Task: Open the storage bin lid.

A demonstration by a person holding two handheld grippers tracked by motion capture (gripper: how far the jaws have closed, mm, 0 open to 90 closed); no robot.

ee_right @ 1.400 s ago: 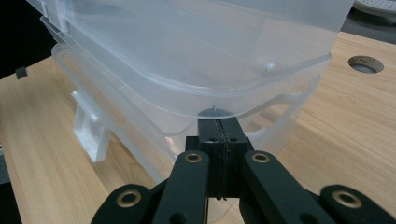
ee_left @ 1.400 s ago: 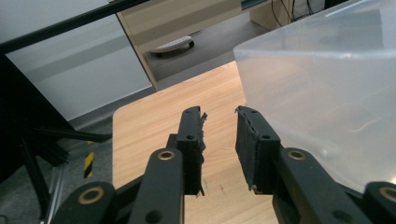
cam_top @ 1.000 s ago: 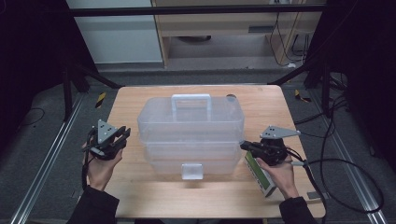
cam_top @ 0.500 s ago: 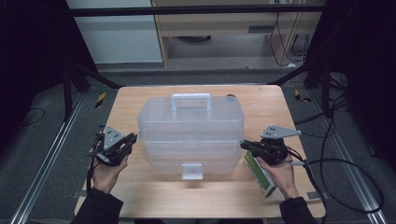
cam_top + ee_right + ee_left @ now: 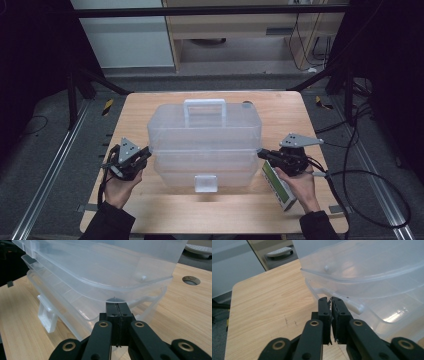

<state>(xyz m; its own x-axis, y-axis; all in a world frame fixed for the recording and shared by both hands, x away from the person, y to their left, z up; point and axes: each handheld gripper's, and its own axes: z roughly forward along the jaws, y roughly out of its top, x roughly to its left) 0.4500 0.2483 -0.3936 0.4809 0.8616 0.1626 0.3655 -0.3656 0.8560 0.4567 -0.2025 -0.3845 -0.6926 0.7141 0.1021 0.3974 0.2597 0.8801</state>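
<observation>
A clear plastic box (image 5: pixel 205 135) with a white handle (image 5: pixel 205 104) and a front latch (image 5: pixel 206 183) stands mid-table. My left gripper (image 5: pixel 146 153) is at the box's left end. In the left gripper view its tips (image 5: pixel 329 300) sit against the lower tray's rim (image 5: pixel 352 305). Its jaws have just been closing and then eased a hair apart, leaving a thin slit with nothing between them. My right gripper (image 5: pixel 261 153) is shut at the box's right end. In the right gripper view its tips (image 5: pixel 117 304) rest just under the lid's rim (image 5: pixel 130 291).
A green and white carton (image 5: pixel 278 185) lies on the wooden table (image 5: pixel 150 107) under the right hand. A round cable hole (image 5: pixel 191 280) sits in the table behind the box. Cables (image 5: pixel 370 190) trail off the right edge. Metal rails flank the table on the floor.
The left gripper has shifted a little to the right toward the box, and its jaws have drawn together. The right hand and the box have not moved.
</observation>
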